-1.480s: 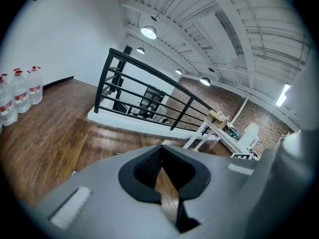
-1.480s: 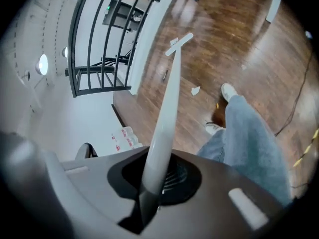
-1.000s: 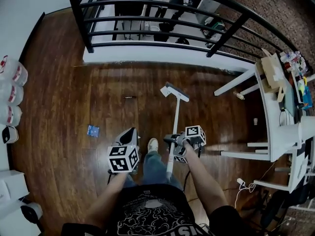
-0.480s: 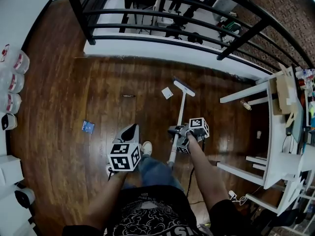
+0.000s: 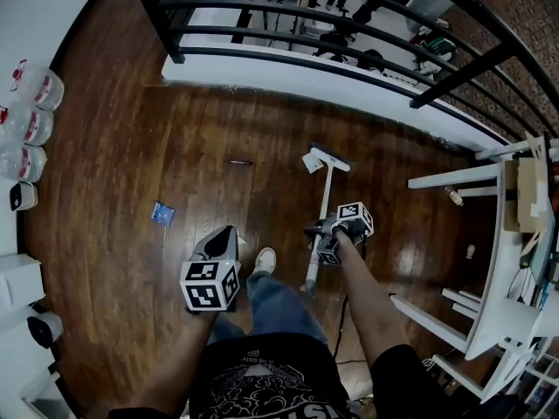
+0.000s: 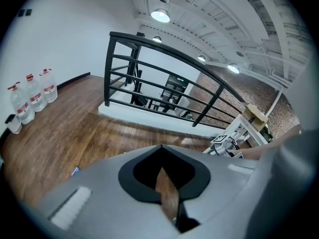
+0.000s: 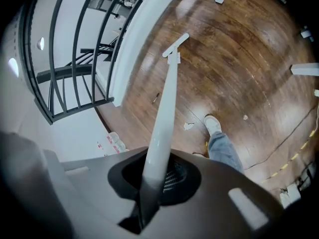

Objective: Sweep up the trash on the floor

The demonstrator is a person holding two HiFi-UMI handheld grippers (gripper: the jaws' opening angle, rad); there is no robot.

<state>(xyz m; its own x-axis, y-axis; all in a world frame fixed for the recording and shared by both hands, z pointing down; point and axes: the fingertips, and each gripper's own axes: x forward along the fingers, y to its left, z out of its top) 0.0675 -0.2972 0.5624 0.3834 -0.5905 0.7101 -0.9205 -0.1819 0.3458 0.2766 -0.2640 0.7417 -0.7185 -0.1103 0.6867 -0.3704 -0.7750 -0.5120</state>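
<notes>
While the right tongs (image 5: 314, 230) clamp the broom handle (image 5: 323, 201), the left tongs (image 5: 228, 233) hang closed — empty — above the floor (image 5: 122, 138).

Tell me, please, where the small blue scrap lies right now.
Head view: the blue scrap lies on the floor at left, ahead of the left gripper.

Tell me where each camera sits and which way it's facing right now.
Head view: on the person's head, looking steeply down at the wood floor; shows both forearms, left gripper, right gripper, a jeans leg and a shoe.
Left gripper view: on the left gripper, facing across the room toward the railing; its own grey jaws fill the bottom.
Right gripper view: on the right gripper, looking down the clamped broom handle to the broom head.
Shared: head and right gripper views both show broom head and shoe.
</notes>
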